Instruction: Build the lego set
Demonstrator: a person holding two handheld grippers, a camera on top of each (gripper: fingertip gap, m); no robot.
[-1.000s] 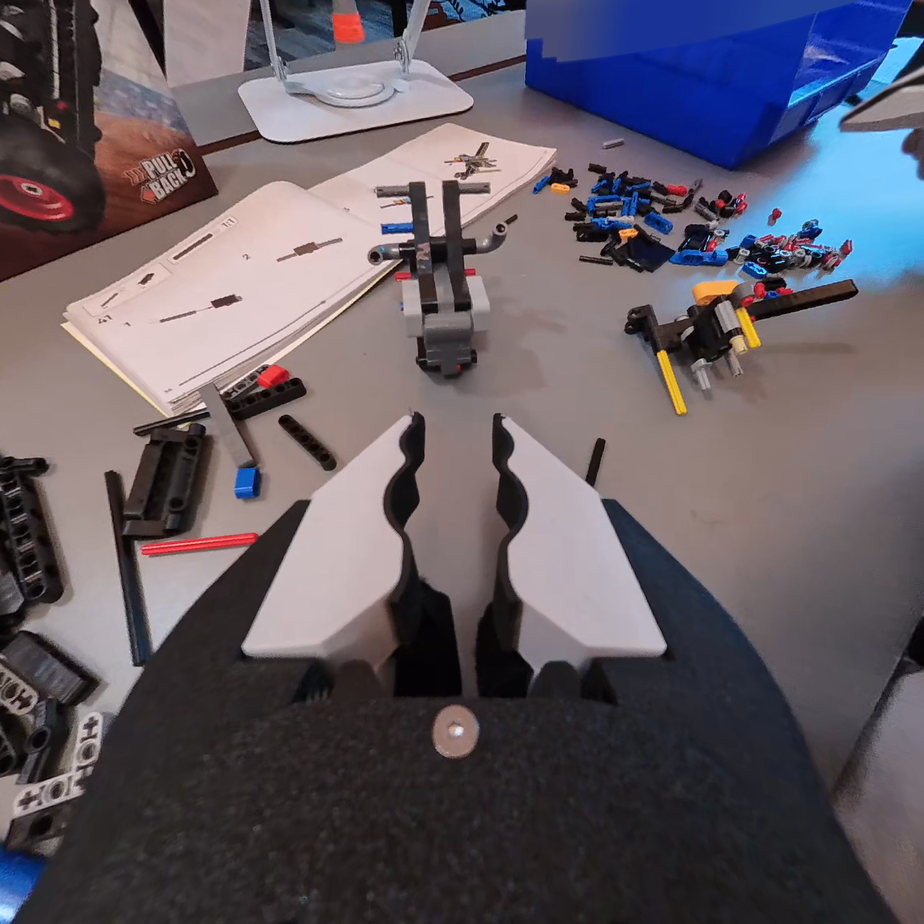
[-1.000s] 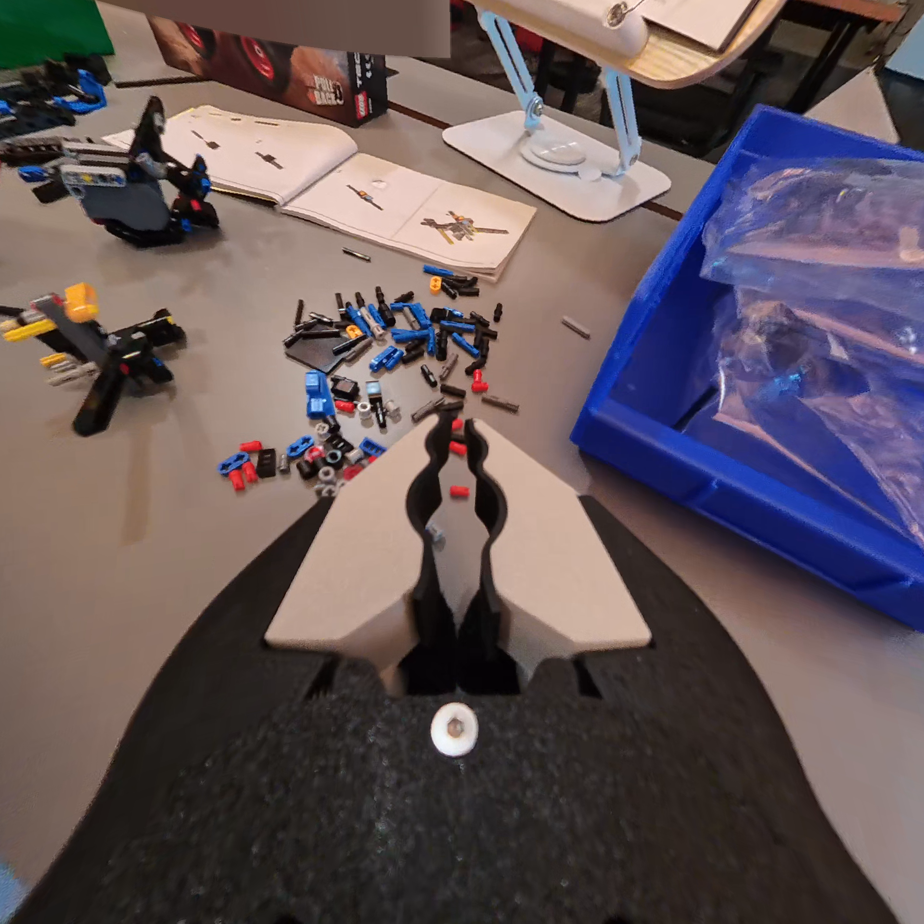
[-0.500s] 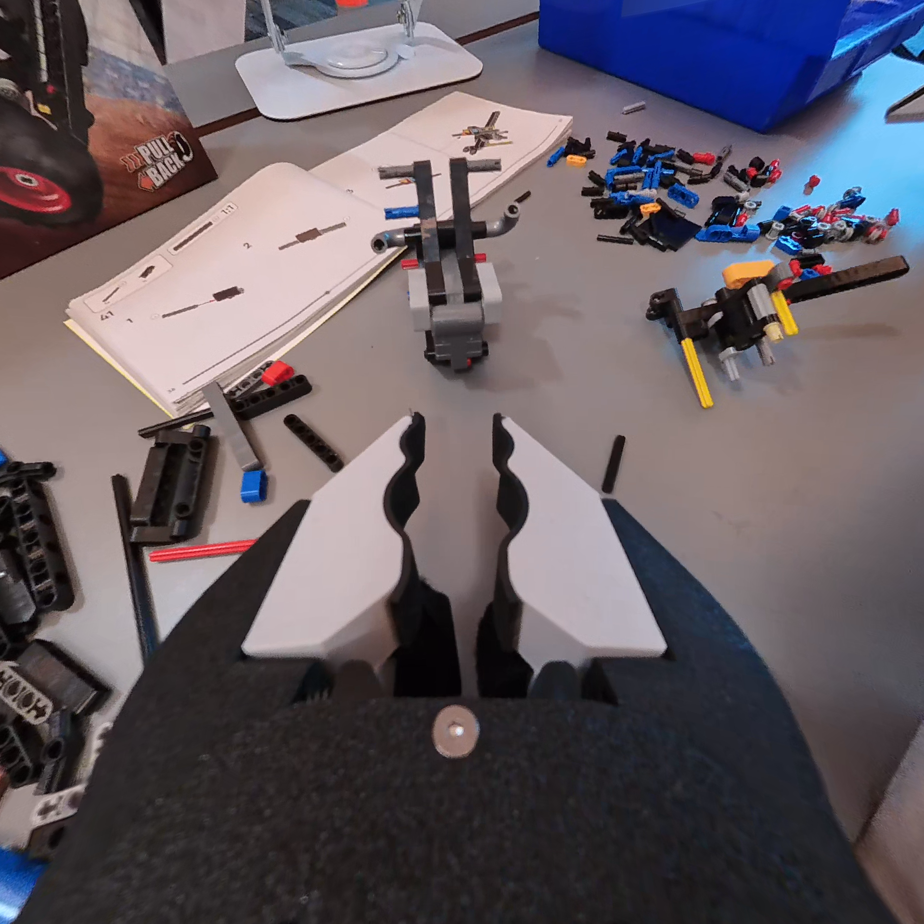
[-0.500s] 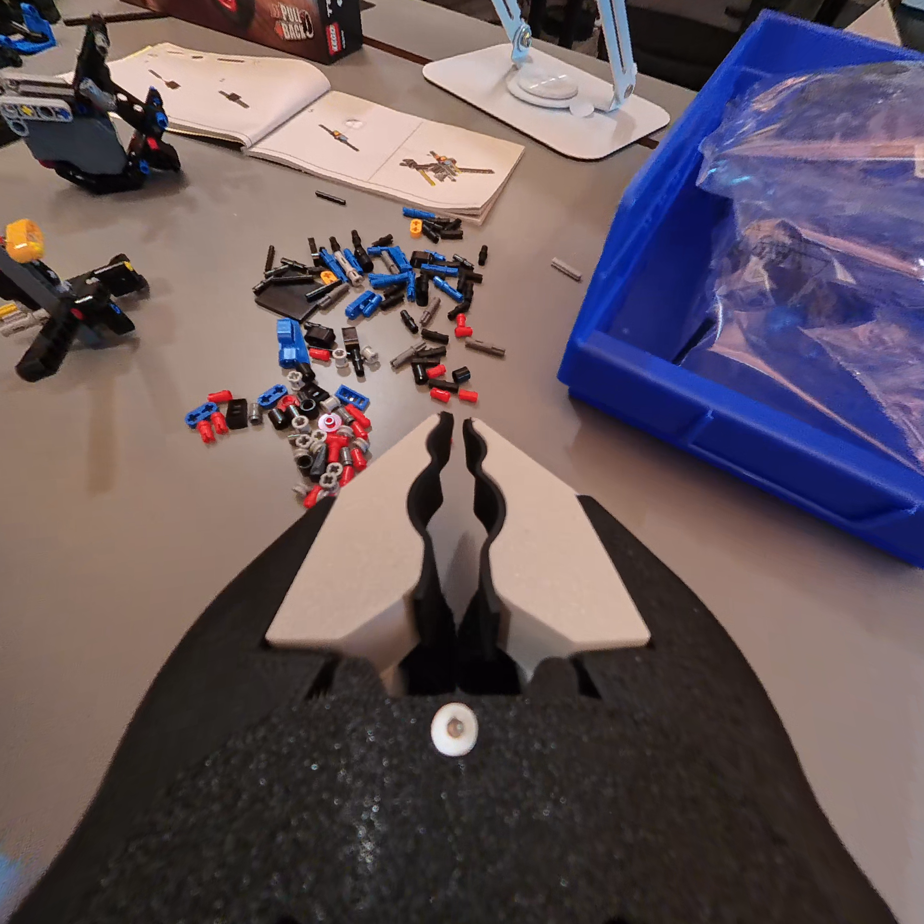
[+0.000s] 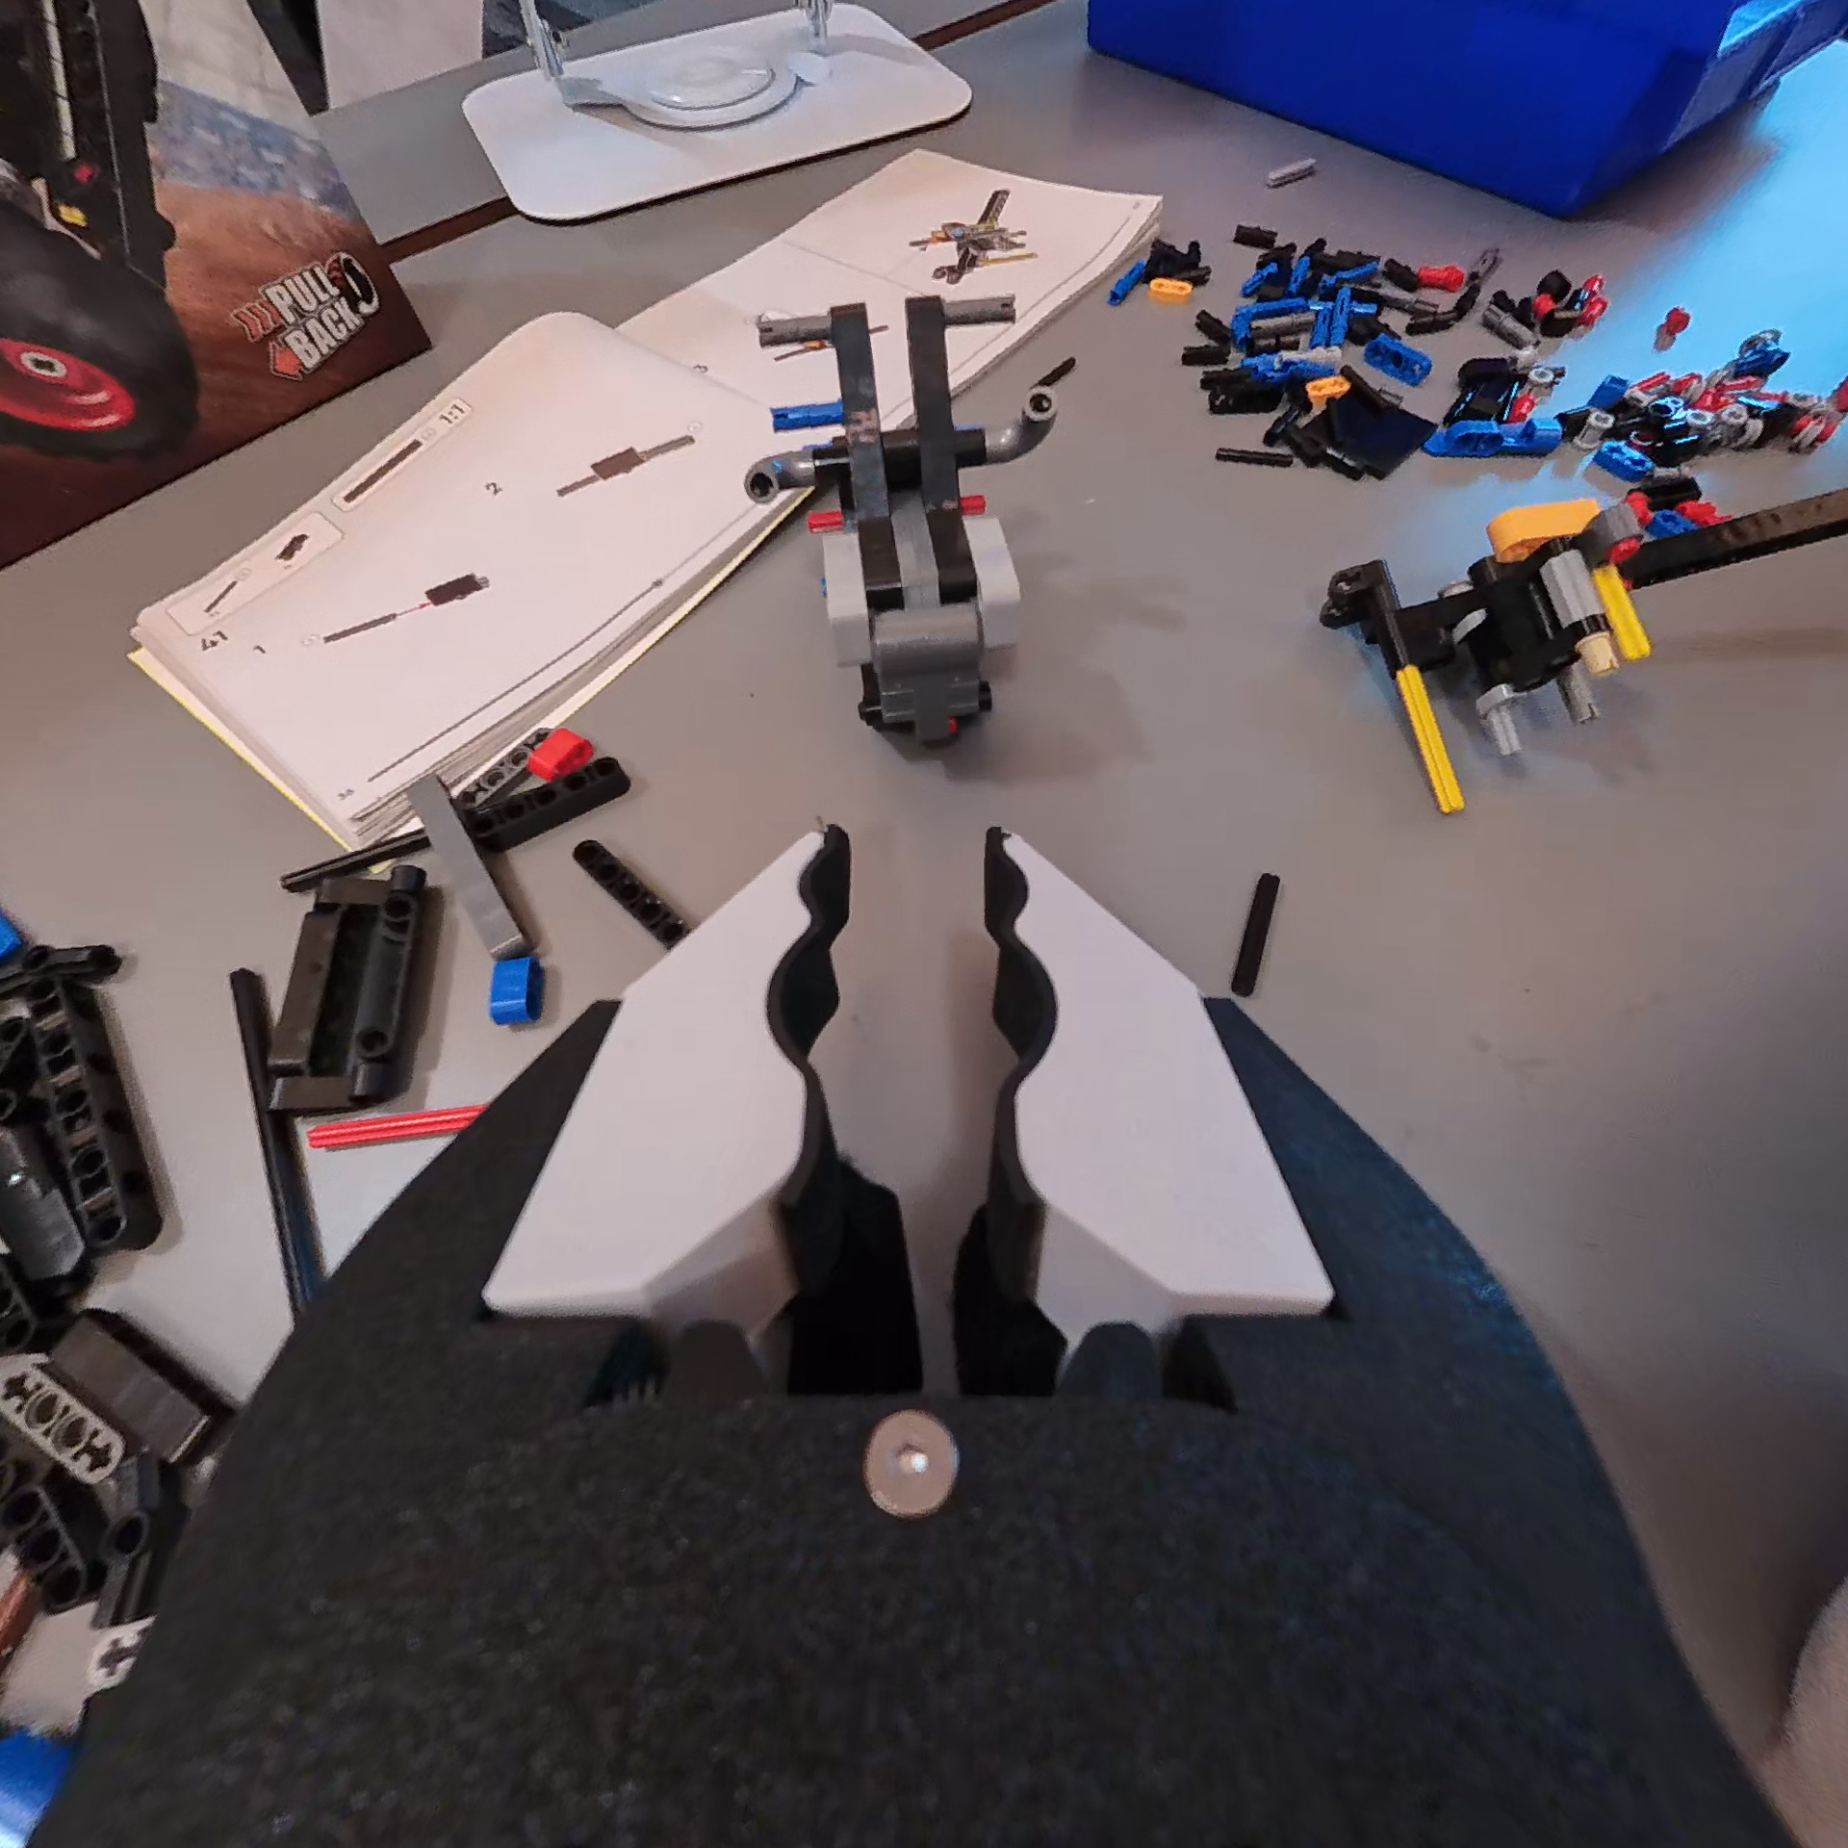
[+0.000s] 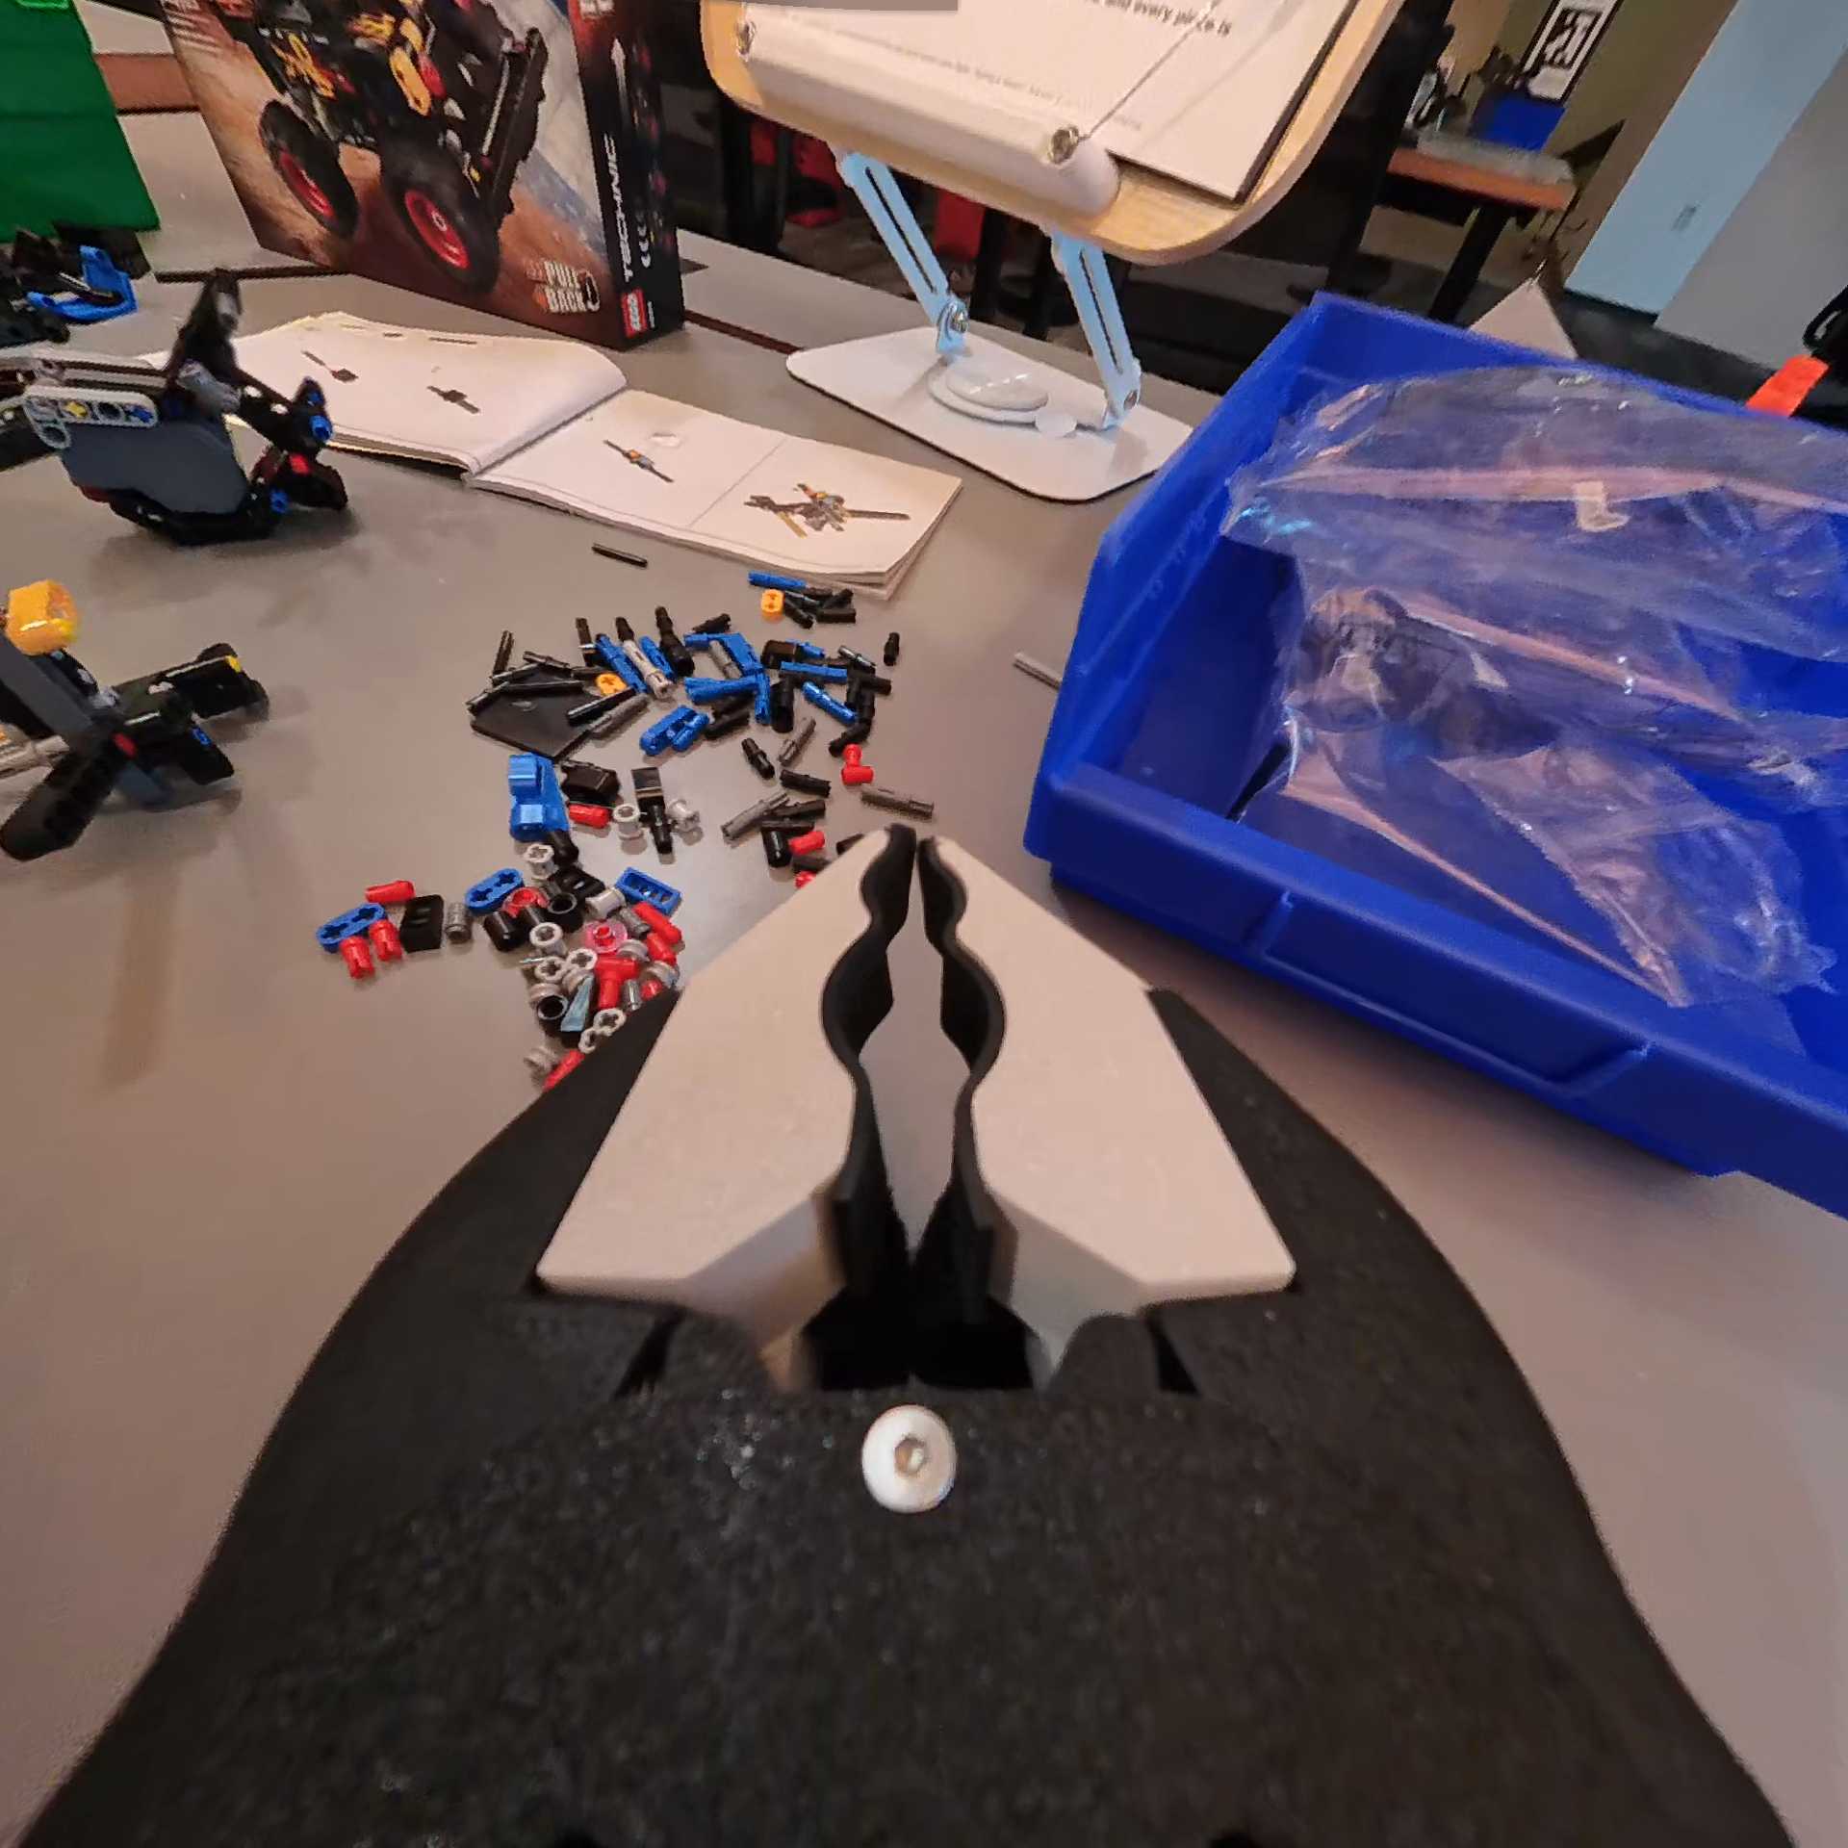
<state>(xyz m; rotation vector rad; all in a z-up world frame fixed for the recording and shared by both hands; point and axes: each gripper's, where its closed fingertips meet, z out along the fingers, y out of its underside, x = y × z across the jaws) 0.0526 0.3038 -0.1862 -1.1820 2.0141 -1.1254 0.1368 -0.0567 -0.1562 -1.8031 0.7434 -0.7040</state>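
Observation:
My left gripper (image 5: 912, 835) is open and empty above the grey table. Just ahead of it stands a grey and black lego assembly (image 5: 915, 560) with two upright black beams; it also shows in the right wrist view (image 6: 170, 440). A second black assembly with yellow axles (image 5: 1500, 620) lies to the right, and in the right wrist view (image 6: 100, 720) at the left. My right gripper (image 6: 915, 840) is shut and empty, at the near edge of a scatter of small blue, black and red pieces (image 6: 660, 780). The open instruction booklet (image 5: 520, 520) lies at the left.
A blue bin (image 6: 1250, 900) with plastic bags stands right of the right gripper. The set's box (image 6: 430, 150) and a white book stand (image 6: 1000, 420) are at the back. Black beams and panels (image 5: 350, 990) lie left of the left gripper, a short black axle (image 5: 1255, 935) to its right. One gripper's finger ends stand about 40 cm off the other's. My right tips are about 35 cm from the short black axle (image 5: 1255, 935), my left tips only 7 cm.
The right gripper has drawn back and tilted up from the small pieces, and its jaws have closed further. The left gripper has shifted slightly, still open.

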